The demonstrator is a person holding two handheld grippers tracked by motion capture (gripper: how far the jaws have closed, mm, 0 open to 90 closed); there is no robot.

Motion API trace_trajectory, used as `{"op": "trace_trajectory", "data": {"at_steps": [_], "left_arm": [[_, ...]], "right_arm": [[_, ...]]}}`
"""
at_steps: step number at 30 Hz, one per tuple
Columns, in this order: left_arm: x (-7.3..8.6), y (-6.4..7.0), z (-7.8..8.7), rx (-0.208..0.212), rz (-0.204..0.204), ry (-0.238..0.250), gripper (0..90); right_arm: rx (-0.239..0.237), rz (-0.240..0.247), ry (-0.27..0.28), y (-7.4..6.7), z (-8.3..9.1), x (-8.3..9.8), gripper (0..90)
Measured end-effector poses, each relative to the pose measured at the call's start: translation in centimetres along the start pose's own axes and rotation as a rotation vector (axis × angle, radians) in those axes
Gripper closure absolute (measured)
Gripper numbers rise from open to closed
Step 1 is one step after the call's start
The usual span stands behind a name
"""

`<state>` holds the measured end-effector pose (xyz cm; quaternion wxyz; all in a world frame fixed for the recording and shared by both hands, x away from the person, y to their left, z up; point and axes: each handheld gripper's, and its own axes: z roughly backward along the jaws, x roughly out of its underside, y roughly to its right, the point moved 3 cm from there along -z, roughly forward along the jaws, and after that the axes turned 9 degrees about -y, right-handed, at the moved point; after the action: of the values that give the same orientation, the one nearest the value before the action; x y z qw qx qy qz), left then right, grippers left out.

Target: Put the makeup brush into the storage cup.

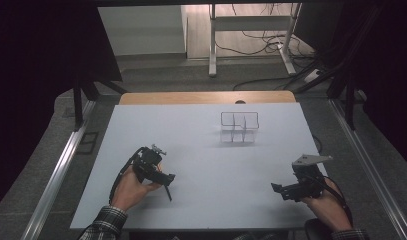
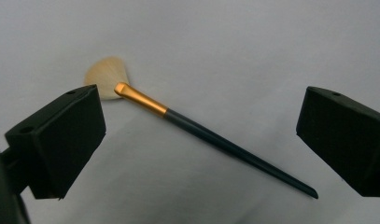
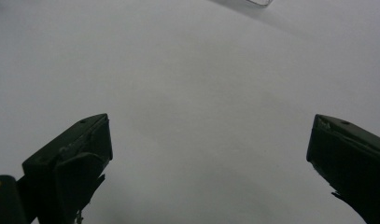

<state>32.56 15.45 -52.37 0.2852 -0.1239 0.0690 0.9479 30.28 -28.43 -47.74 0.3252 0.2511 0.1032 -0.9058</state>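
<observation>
Brush under the left claw, near the tabletop's front-left corner.

Left claw is wide open and holds nothing; in the left gripper view the brush lies flat between its jaws, long axis slanting across the gap, pale fan head beside one jaw, dark handle tip toward the other. A straight drop and squeeze should catch the handle. Clear organizer stands toward the back edge, right of centre. Right claw, near the front-right corner, also gapes empty, well apart from the brush.

no readable text, no labels, no brand marks, no numbers, no signs on anything
</observation>
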Motion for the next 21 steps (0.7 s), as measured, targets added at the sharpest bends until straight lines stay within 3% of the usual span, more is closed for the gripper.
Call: {"op": "trace_trajectory", "data": {"at_steps": [7,21], "left_arm": [[0.3,-0.2,-1.1,0.008,0.017,-0.025,3.0],[0.5,0.2,-2.1,-0.007,0.005,-0.074,6.5]], "right_arm": [[-0.002,0.005,-0.002,0.0,0.0,0.0,0.1],[-0.003,0.009,-0.006,-0.1,-0.1,0.0,0.4]]}}
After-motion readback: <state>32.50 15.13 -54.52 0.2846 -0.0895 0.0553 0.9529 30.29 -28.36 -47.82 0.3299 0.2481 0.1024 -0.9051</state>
